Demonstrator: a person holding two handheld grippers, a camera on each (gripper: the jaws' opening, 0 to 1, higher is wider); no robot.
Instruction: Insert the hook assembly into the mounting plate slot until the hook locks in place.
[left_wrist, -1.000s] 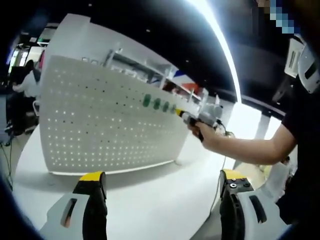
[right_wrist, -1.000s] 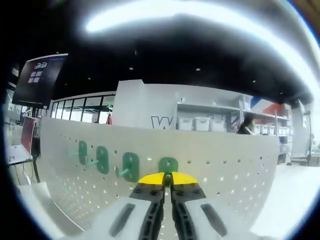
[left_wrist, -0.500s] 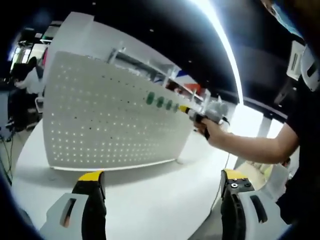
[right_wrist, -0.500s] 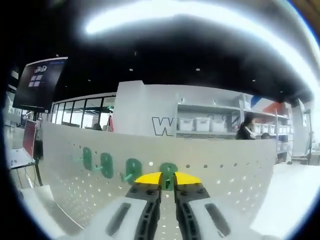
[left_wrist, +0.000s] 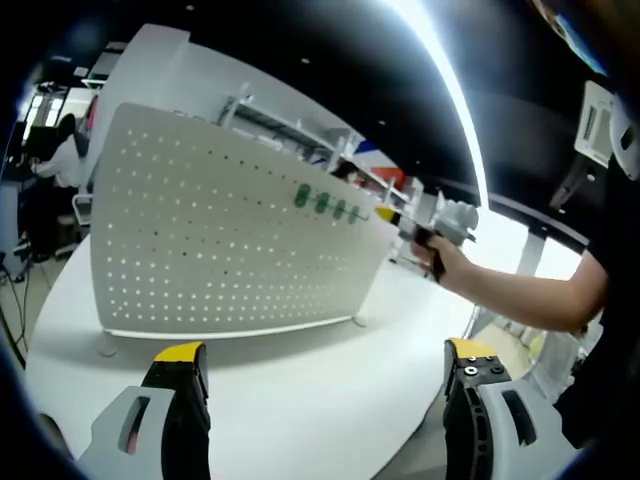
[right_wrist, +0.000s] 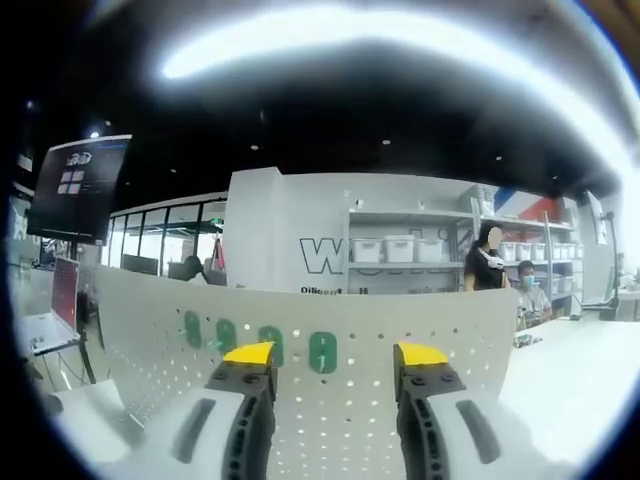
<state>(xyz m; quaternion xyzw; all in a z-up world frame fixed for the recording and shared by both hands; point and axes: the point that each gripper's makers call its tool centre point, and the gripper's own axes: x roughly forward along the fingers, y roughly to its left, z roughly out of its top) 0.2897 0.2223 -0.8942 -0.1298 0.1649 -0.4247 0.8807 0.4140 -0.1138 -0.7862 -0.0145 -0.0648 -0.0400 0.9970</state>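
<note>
Four green hooks sit in a row on the white pegboard (right_wrist: 330, 370), which stands upright on the round white worktop (left_wrist: 300, 400). In the right gripper view the newest hook (right_wrist: 322, 352) hangs in the board's upper part, seen between the yellow-tipped jaws of the right gripper (right_wrist: 336, 358), which stand wide apart with nothing between them; none of the jaws touches the hook. The three other hooks (right_wrist: 228, 335) line up just to its left. Behind the board, shelves (right_wrist: 400, 255) carry white bins (right_wrist: 400, 248); what is inside the bins cannot be told.

In the left gripper view the left gripper (left_wrist: 325, 365) is low over the worktop, its jaws spread wide and empty, well apart from the pegboard (left_wrist: 220, 240). The green hooks (left_wrist: 328, 205) show near the board's top right edge, and a person's hand (left_wrist: 450, 265) holds the right gripper (left_wrist: 392, 216) just beside the board's right end.
</note>
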